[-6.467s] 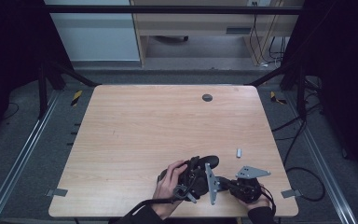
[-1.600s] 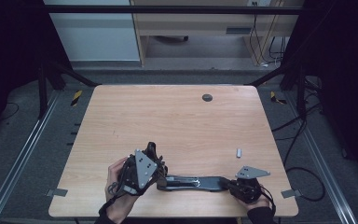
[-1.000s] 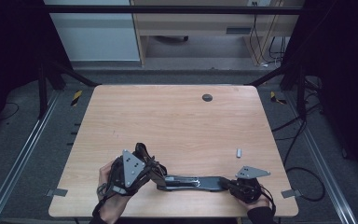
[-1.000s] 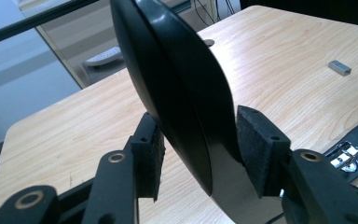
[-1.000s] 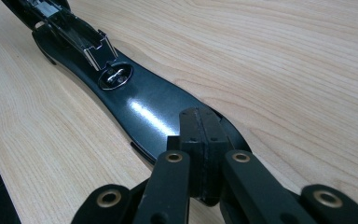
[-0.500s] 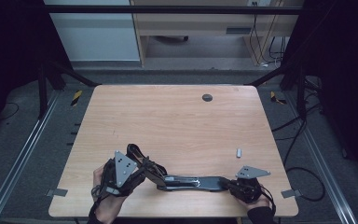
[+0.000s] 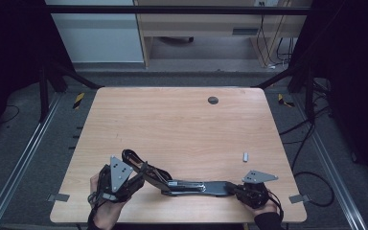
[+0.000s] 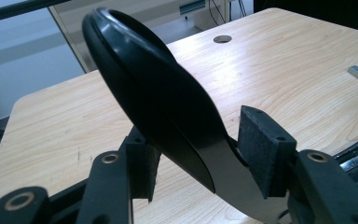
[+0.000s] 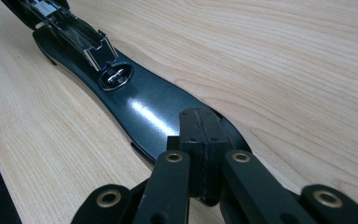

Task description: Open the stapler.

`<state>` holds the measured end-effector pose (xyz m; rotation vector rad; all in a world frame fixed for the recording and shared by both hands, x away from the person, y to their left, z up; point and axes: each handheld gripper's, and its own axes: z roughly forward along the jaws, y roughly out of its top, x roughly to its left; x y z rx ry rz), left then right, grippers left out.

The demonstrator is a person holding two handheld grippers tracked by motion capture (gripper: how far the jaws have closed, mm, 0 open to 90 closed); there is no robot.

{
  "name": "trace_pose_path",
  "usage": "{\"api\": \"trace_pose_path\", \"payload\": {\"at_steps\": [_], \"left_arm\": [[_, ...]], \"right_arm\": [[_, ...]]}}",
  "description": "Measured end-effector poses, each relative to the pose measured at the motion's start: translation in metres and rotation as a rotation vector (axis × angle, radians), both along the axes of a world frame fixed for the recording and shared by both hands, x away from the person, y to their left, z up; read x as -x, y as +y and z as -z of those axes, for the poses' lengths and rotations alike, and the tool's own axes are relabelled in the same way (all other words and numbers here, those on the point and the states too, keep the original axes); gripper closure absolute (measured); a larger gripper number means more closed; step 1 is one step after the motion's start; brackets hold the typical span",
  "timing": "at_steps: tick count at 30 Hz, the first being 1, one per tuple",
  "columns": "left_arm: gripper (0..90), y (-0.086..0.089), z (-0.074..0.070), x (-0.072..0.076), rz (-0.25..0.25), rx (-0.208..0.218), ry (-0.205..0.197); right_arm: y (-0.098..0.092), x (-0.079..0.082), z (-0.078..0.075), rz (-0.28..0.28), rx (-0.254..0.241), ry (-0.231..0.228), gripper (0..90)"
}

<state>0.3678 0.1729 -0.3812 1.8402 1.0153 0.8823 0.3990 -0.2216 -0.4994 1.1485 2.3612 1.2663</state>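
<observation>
- Dim room, cabinets at back; wooden table [image 7: 182, 129] w/ a dark round plug [image 7: 213, 100] near its far edge.
- Stapler [image 7: 191, 186], black, opened out flat along the near edge, between the two grippers. Base [image 9: 144, 112] lies on the wood w/ the metal anvil and staple channel facing up.
- Top arm [image 8: 154, 98] swung up and back toward the near left corner, tilted off the table; probably held open like this to get at the staple channel for loading.
- Left gripper [image 7: 120, 179] near the near left corner: pads apart either side of the raised arm. One pad seems to touch it, other close; can't tell if it's truly clamped or just propping the arm up.
- Right gripper [image 7: 254, 191] near the near right corner: jaws shut together w/ their tips down on the base's end, likely pinning it so the stapler doesn't slide or tip while the arm is lifted.
- Small silver block [image 7: 245, 156], looks like a staple strip, lies loose by the right edge, just beyond the right gripper; prob. the refill.
</observation>
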Motion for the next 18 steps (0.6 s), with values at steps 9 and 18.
{"api": "trace_pose_path", "payload": {"at_steps": [9,18], "left_arm": [[47.6,0.005,0.003,0.000,-0.013,0.005,0.003],[45.7,0.015,0.008,-0.001,-0.026,0.041,0.029]], "right_arm": [[0.000,0.000,0.000,-0.001,-0.001,0.000,90.0],[0.000,0.000,0.000,-0.002,-0.002,-0.001,90.0]]}}
